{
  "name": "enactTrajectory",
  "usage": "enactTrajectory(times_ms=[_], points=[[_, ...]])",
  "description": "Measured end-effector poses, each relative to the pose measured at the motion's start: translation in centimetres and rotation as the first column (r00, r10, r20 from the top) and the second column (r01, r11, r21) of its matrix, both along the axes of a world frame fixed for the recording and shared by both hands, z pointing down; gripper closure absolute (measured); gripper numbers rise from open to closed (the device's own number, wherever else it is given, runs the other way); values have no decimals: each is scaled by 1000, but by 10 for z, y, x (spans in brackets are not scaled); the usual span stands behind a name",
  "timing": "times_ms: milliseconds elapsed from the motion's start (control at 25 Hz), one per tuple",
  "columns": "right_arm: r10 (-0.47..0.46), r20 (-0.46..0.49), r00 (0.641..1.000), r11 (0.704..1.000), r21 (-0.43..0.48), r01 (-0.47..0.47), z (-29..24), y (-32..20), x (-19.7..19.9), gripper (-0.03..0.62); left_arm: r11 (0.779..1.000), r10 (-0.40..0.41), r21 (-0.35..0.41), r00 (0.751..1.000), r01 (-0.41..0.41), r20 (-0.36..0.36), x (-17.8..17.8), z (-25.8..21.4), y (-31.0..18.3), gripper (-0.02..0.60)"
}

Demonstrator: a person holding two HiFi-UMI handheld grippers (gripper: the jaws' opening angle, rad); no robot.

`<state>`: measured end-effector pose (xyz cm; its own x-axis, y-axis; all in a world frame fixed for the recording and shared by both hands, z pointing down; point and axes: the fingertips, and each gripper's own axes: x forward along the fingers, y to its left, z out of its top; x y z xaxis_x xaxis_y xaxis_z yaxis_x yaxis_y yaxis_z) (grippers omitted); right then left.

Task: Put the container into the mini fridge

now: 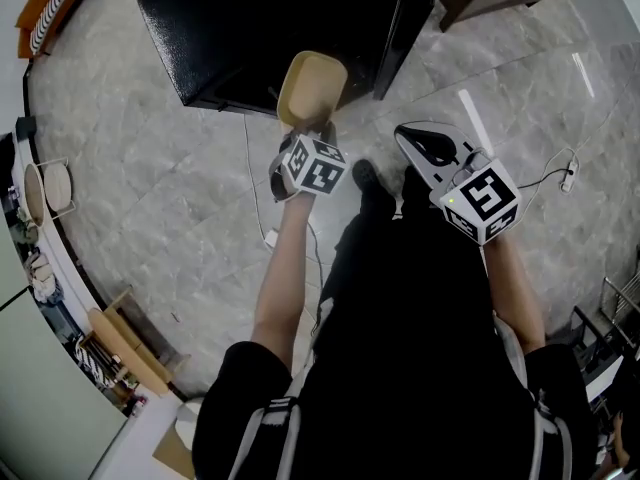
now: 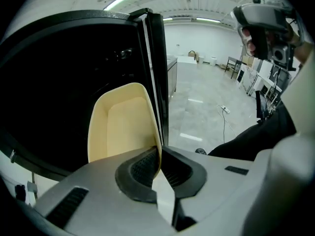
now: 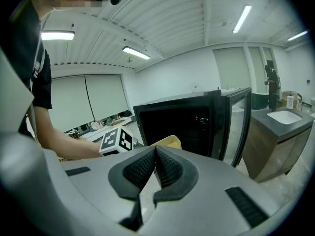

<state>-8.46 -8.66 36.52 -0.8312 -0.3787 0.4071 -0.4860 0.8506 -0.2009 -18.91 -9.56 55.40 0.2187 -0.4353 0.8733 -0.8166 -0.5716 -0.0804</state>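
You stand before the open mini fridge, left gripper clenched on one thin side wall of the container. Your right gripper hangs off to the side with its jaws pressed together on nothing.

The container is in the air above the grey stone floor. It is just in front of the fridge's dark opening and just beside the edge of the swung-out door.

The step in hand looks like the carry into the cavity. The grip is on one wall only, so the tub will likely want to swing. Hold that pinch firm and move slowly.

Steer away from the door edge, which sits close beside the rim, and aim for the middle of the black opening. Bring the tub level before it goes in so that it lands on its base, and let go only once it rests on something. No shelf can be made out in the dark interior, so feel for the landing. The right gripper is best held clear of the door.

The container is a pale cream-yellow tub, a rounded rectangle with an open top and thin, smooth, plastic-looking walls. It is tipped with its mouth towards the left gripper view, and nothing shows inside it.
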Motion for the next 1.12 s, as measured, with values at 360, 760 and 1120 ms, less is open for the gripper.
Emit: enactTrajectory(times_ms=[360,760,1120], points=[[40,-8,999,999,-29,-40,20,-11,-6,576,997,45,54,994,-51,100,-18,32,-60,541],[55,-28,998,996,-75,-57,41,-12,-6,576,996,45,64,981,-58,189,-38,72,-117,541],[70,-44,997,993,-91,-73,53,-18,-1,576,998,20,57,965,-36,261,-66,108,-159,540]])
